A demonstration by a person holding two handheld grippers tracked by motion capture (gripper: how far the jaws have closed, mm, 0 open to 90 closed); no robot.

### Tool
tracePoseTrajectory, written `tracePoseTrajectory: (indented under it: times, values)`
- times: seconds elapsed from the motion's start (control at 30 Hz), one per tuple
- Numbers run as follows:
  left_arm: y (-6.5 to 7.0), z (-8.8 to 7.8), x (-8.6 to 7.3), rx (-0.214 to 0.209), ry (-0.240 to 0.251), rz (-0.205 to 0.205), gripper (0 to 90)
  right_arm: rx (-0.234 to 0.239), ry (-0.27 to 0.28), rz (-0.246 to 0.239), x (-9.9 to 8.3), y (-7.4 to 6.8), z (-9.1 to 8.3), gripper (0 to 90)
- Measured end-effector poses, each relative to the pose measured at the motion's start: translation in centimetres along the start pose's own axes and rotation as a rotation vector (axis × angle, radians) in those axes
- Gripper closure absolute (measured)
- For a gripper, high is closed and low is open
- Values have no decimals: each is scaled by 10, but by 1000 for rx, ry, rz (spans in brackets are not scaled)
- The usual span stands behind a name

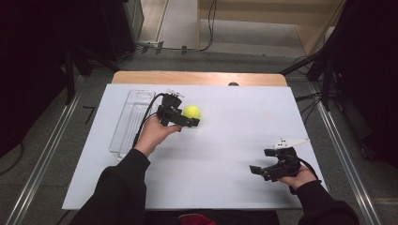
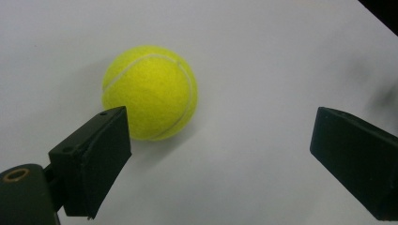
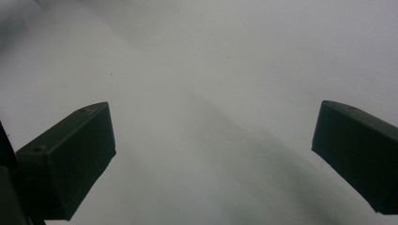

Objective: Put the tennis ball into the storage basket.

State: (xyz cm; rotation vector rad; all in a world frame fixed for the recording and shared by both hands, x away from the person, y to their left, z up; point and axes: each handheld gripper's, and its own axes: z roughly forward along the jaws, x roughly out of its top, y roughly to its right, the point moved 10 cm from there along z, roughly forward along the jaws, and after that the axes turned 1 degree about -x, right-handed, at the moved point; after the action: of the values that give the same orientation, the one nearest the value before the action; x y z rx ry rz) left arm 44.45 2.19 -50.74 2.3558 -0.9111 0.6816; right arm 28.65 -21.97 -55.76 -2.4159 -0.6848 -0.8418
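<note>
1. My left gripper (image 1: pixel 191 123) sits over the far left part of the white table sheet (image 1: pixel 225 140), held in my left hand (image 1: pixel 155 133), with its black jaws pointing to the right.
2. Its jaws stand apart with nothing pressed between them; in the left gripper view (image 2: pixel 220 154) one jaw rises at the lower left and the other at the lower right, with bare white sheet between.
3. The yellow tennis ball (image 1: pixel 192 111) lies on the sheet just beyond my left gripper's jaw tips. In the left gripper view the tennis ball (image 2: pixel 150 91) rests just past my left-hand jaw, which covers its lower edge; I cannot tell whether the two touch. It is well apart from the other jaw.
4. A clear plastic tray (image 1: pixel 133 119) lies flat on the sheet at the left, just to the left of my left hand, running from near to far.
5. My right gripper (image 1: pixel 265 171) is at the near right of the sheet, well apart from the ball, in my right hand (image 1: pixel 298 178), pointing left.
6. Its jaws are also wide apart; the right gripper view (image 3: pixel 213 159) has plain white sheet between them.
</note>
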Motion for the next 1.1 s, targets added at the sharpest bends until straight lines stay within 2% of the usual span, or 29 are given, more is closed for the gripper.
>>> tracePoseTrajectory:
  times: [0.2, 0.47, 0.73, 0.93, 1.03, 1.1]
  values:
    - [-1, 2, 8, -10, 6, -2, 59, 0, 2, 3, 0, 1, 0, 0]
    - [-6, 9, 15, 22, -13, 1, 59, -3, 0, 6, 1, 2, 2, 0]
    - [-10, 14, 26, 42, -9, 14, 59, -5, 0, 14, 2, 5, 3, 0]
    - [-16, 23, 31, 51, -2, 3, 59, -7, -2, 13, 0, 5, 2, 0]
    - [-20, 25, 34, 80, -7, 10, 59, -10, 0, 16, -1, 6, 1, 0]
    - [-20, 26, 37, 74, -1, 11, 59, -12, 0, 19, -2, 6, 0, 0]
